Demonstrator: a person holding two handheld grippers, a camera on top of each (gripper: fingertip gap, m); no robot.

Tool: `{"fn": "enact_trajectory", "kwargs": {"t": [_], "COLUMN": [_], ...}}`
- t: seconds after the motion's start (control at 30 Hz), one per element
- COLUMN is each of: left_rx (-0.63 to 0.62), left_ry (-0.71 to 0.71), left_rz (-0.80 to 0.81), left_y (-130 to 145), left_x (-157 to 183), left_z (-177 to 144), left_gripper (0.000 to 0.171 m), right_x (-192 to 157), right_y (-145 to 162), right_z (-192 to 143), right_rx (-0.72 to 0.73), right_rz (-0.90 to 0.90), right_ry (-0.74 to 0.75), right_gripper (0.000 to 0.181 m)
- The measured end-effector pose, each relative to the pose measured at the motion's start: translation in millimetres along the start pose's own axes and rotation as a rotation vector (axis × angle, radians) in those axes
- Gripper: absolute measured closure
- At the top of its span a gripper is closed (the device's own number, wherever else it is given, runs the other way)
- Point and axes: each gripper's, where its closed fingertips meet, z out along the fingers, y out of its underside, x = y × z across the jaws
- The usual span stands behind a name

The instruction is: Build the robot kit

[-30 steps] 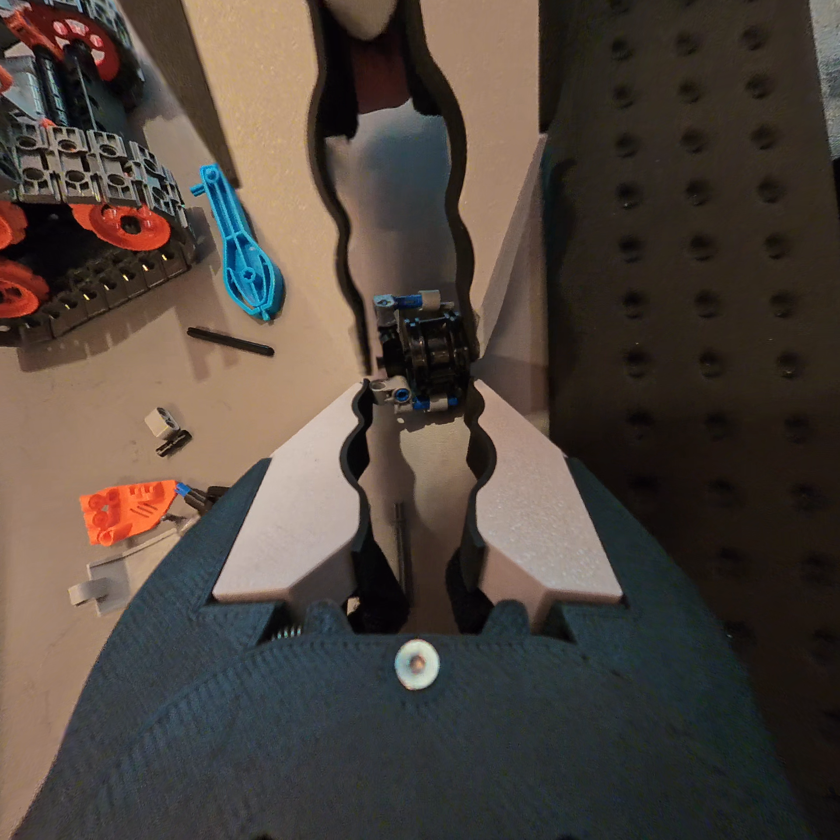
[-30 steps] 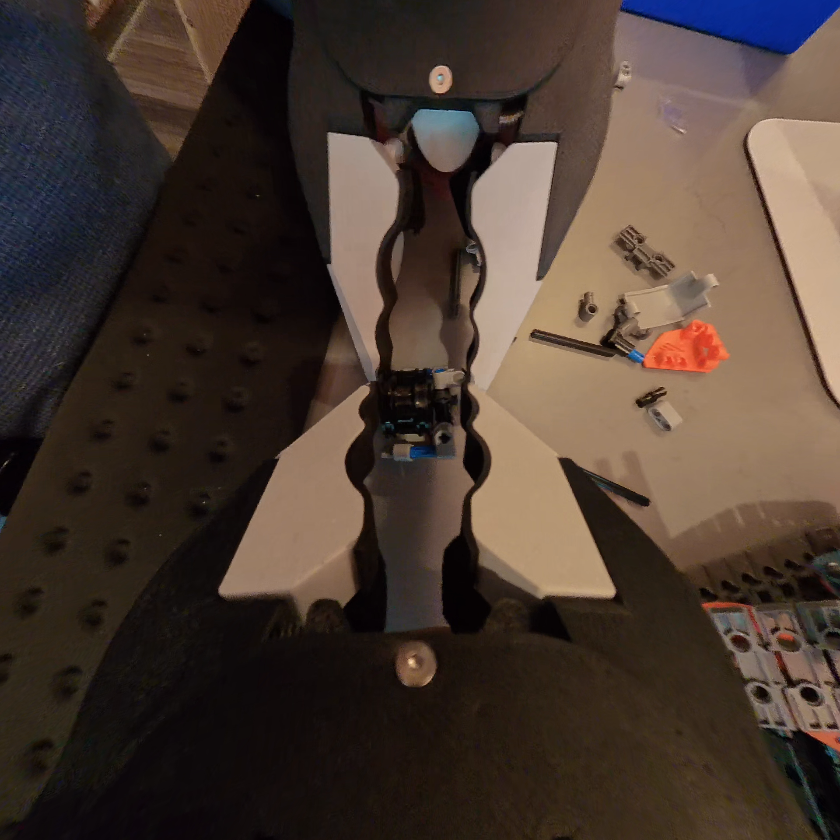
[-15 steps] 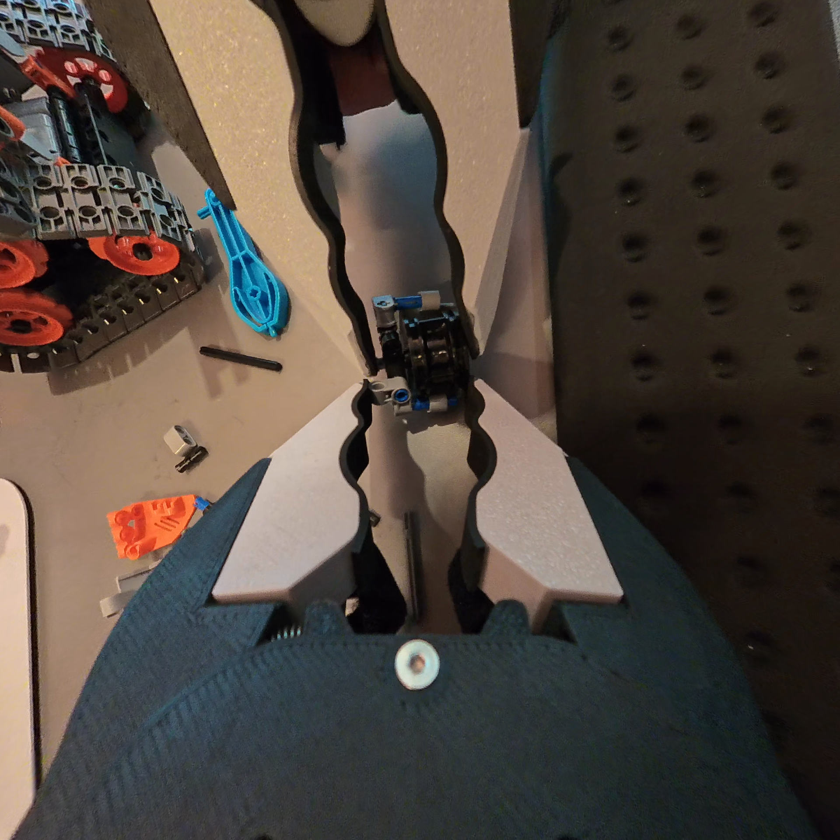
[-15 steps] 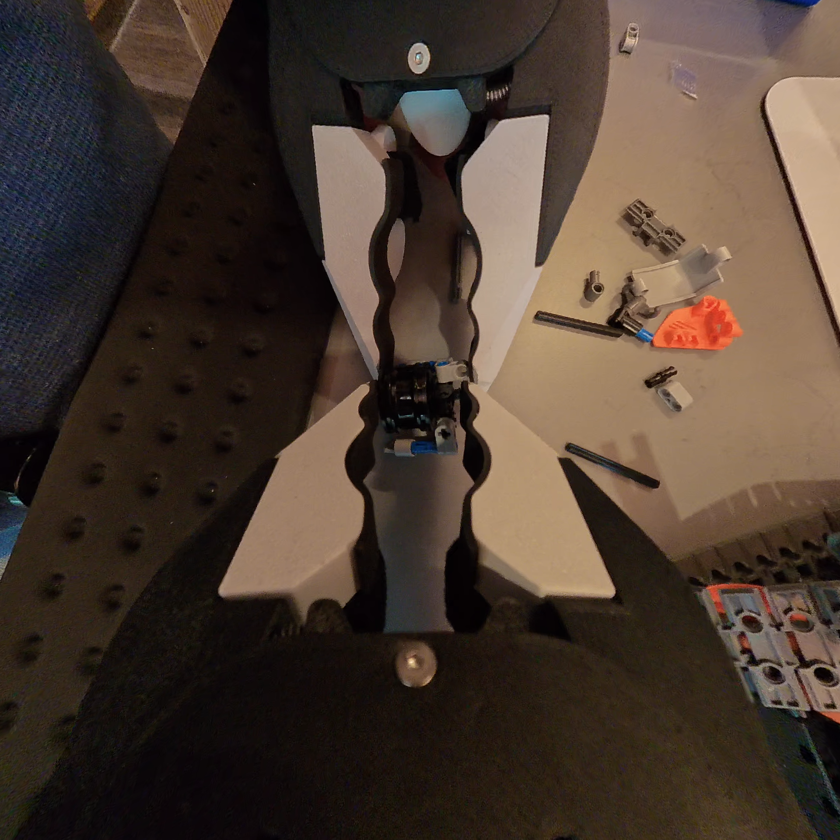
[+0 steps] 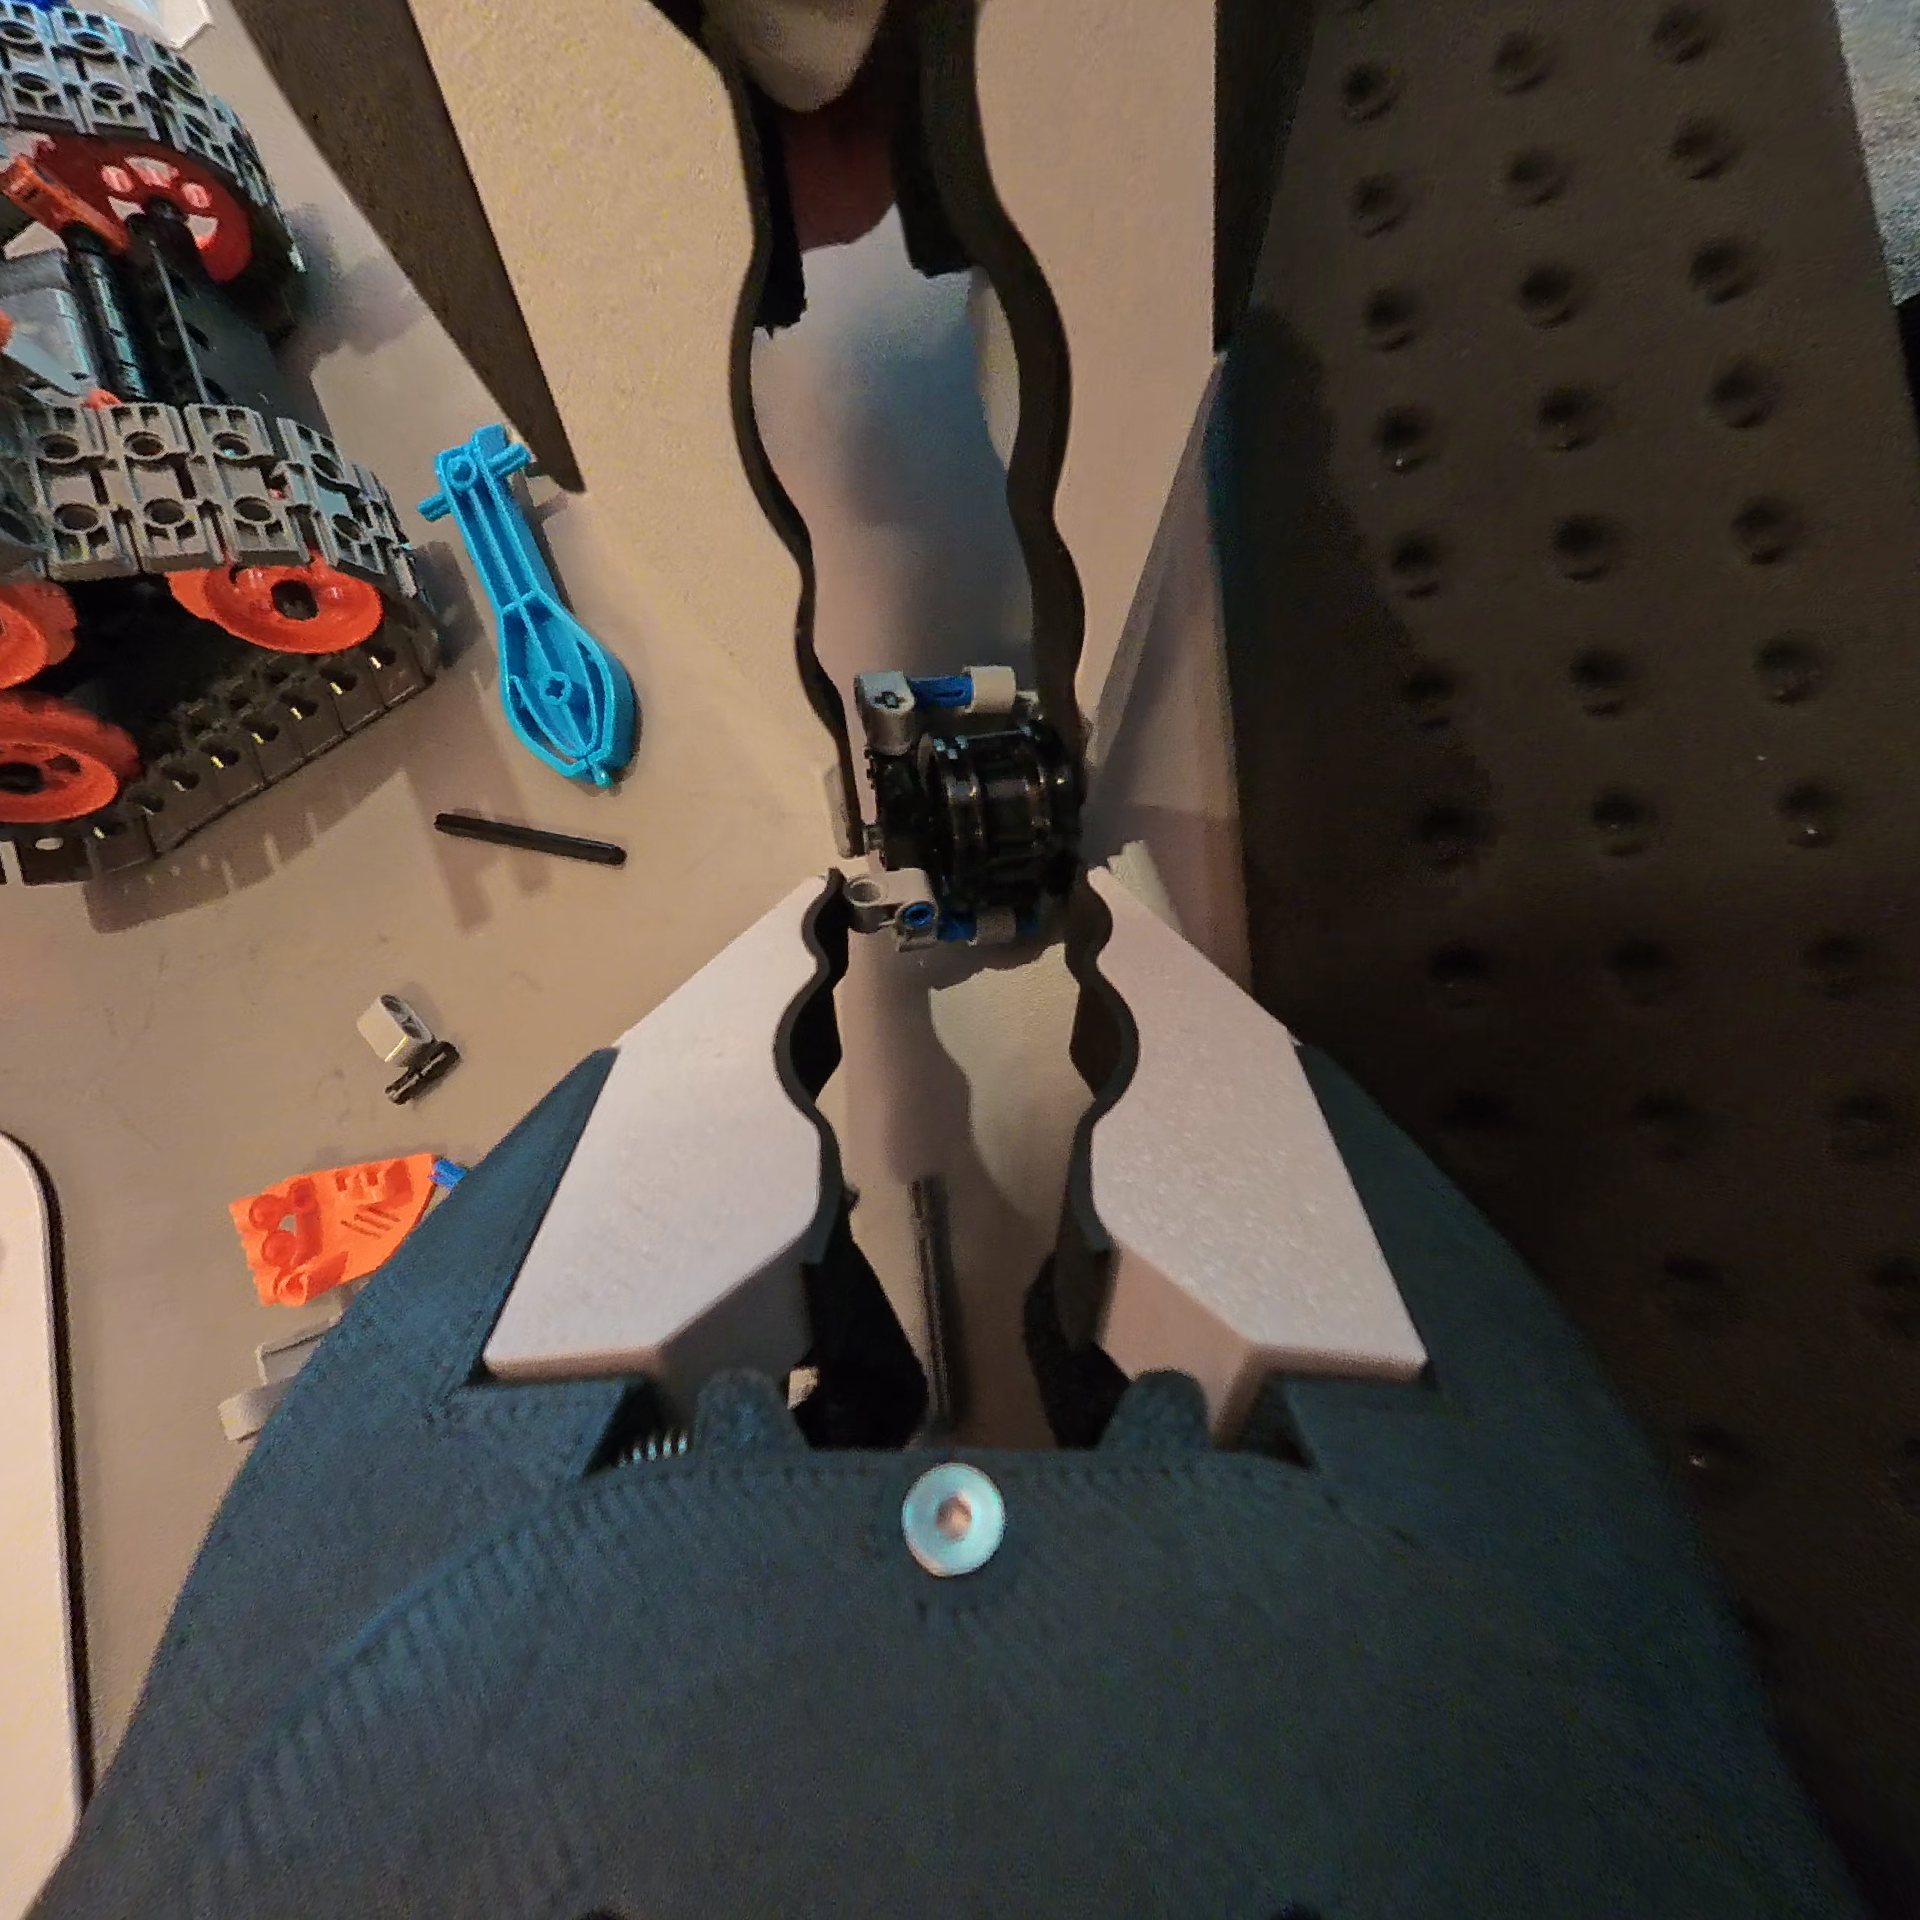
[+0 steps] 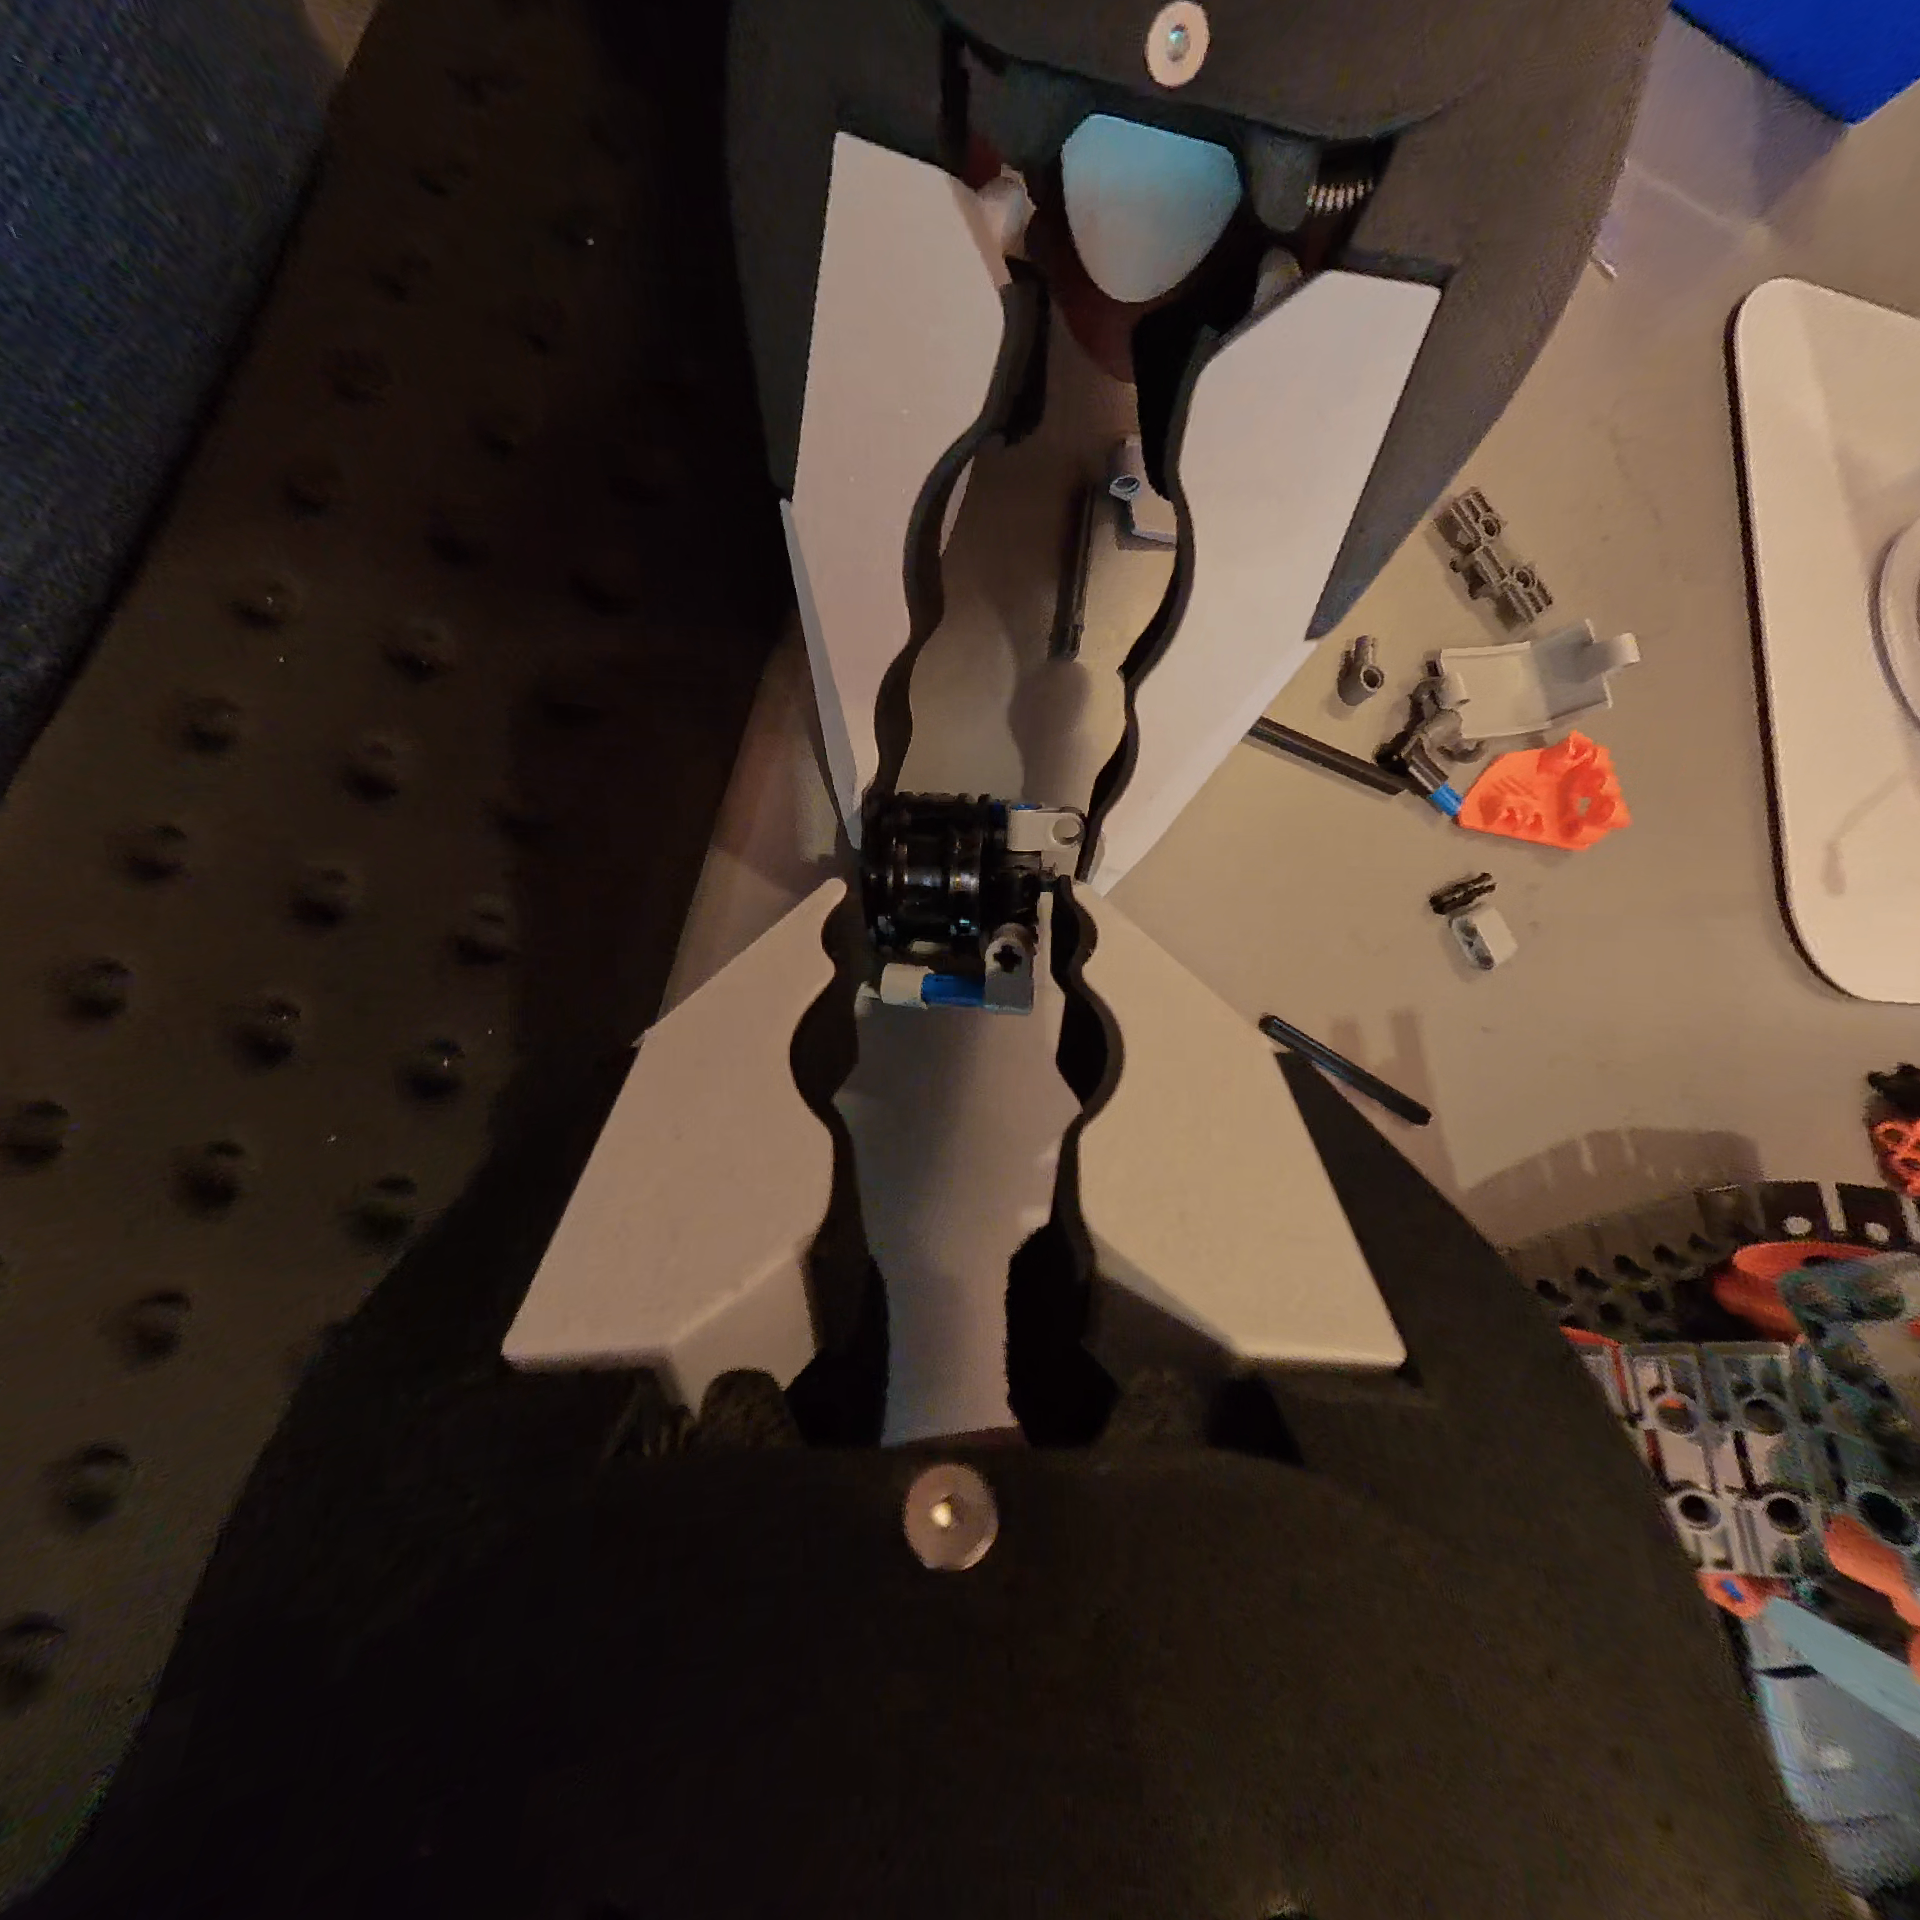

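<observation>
Basically the small black wheel assembly sits pinched between both tools at once, held off the table with grey and blue connector bits sticking out top and bottom. Left gripper is clamped on its near end; right gripper comes in from the opposite side and is clamped on the far end. The two point nose to nose, tips almost touching, so the part bridges them. My read: two opposed grips like that keep the part from twisting, which suits pressing or pulling a piece on it. Which one is actually carrying the load, I can't tell.

Jaws on both stand only as wide as the part, wavy black pads hard against its sides.

Around it, all loose on the table:
- black axle, just left of the grippers
- blue tool, a flat lever-shaped piece, beyond the axle
- tracked model with orange wheels, far left, parked clear of the work
- grey block with a black pin, near the left gripper's body
- orange panel, partly under that body's edge
- grey curved panel and a grey connector, seen from the right side
- second axle, lying below the left jaws

Studded black mat runs along the table edge. White pad sits off to the side.
</observation>
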Motion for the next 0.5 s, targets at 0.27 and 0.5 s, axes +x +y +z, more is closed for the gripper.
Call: {"fn": "enact_trajectory", "kwargs": {"t": [0.27,0.5], "left_rx": [0.001,0.017], "left_ry": [0.011,0.018], "left_rz": [0.030,0.047], "left_y": [-3.1,-3.1], "left_x": [3.4,4.6], "left_z": [1.4,1.6], "left_gripper": [0.134,0.134], "right_x": [-4.0,-5.3], "right_y": [3.1,2.5], "right_z": [-1.1,-0.1], "right_rx": [-0.100,-0.137], "right_rz": [-0.128,-0.199], "right_ry": [0.003,-0.009], "right_gripper": [0.149,0.150]}}
